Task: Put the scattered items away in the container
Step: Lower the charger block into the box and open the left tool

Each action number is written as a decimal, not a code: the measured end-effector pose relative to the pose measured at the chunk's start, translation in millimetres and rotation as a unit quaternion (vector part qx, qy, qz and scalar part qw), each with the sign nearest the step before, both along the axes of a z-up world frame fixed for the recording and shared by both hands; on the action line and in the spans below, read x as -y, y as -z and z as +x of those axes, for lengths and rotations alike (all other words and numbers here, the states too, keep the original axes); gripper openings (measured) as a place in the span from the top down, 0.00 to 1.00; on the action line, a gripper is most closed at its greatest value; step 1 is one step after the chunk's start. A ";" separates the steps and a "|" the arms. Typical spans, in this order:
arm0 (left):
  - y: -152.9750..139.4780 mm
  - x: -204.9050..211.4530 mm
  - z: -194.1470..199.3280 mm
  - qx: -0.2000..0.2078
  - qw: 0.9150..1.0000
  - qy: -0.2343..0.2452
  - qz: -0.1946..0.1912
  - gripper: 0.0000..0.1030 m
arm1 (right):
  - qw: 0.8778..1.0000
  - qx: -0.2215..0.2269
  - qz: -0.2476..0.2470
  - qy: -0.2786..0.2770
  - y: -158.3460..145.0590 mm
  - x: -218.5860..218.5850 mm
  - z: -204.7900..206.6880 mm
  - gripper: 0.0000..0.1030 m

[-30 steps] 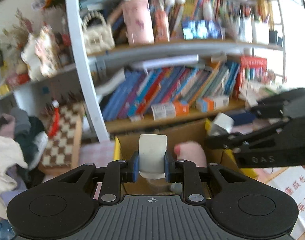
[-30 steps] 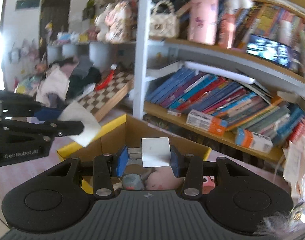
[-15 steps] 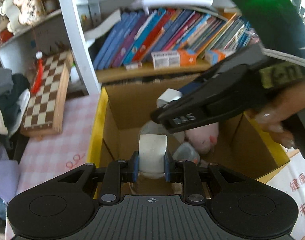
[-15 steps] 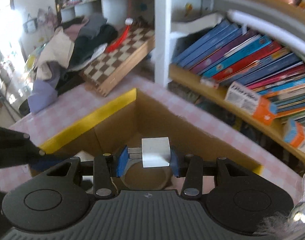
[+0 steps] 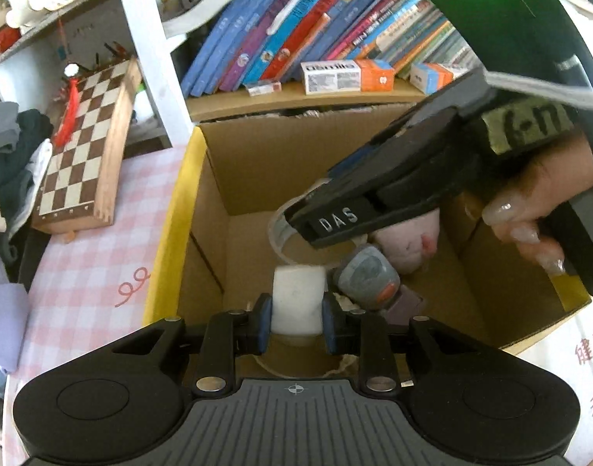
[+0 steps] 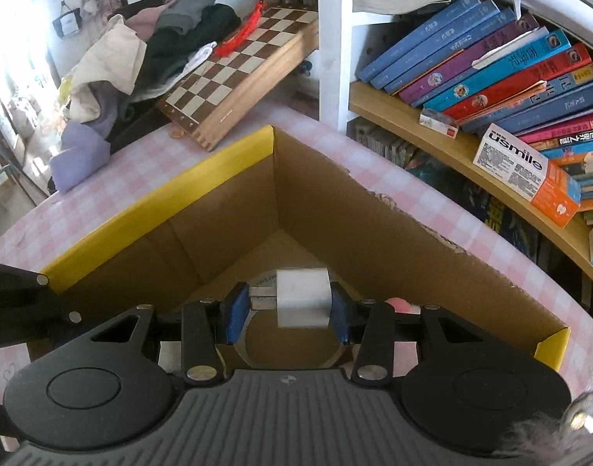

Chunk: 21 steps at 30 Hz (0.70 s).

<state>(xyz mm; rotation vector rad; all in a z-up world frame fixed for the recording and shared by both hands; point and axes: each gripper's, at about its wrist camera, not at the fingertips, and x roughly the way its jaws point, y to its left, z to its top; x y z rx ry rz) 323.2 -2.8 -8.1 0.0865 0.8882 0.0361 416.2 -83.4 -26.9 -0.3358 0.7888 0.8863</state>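
Over the open cardboard box [image 5: 257, 163], the left hand-held gripper [image 5: 297, 320] is clamping a white block [image 5: 298, 299], perhaps an eraser, ready for dropping; the right hand-held gripper [image 6: 288, 312] is pinching a white plug adapter [image 6: 303, 297] above the same box.

"DAS" stands in white on the black right gripper [image 5: 337, 221] finger, and "usmile" on the white-and-orange carton [image 6: 525, 173] beside the leaning books [image 6: 490, 58].

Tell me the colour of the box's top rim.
Yellow, on the brown cardboard box; clearest in the right wrist view.
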 end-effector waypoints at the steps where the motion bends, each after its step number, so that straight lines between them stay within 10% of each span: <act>1: -3.8 -0.1 -2.4 0.008 1.000 -0.001 -0.001 0.72 | 1.000 0.002 0.003 0.002 -2.6 1.9 -1.1 0.46; 6: -34.3 -5.4 -24.7 0.075 0.997 0.008 -0.008 0.56 | 1.000 0.010 0.016 0.013 -15.8 11.7 -6.9 0.45; 21: -77.9 -15.3 -98.6 0.172 0.984 0.004 -0.051 0.48 | 0.990 0.087 0.088 0.065 -88.0 72.3 -87.9 0.41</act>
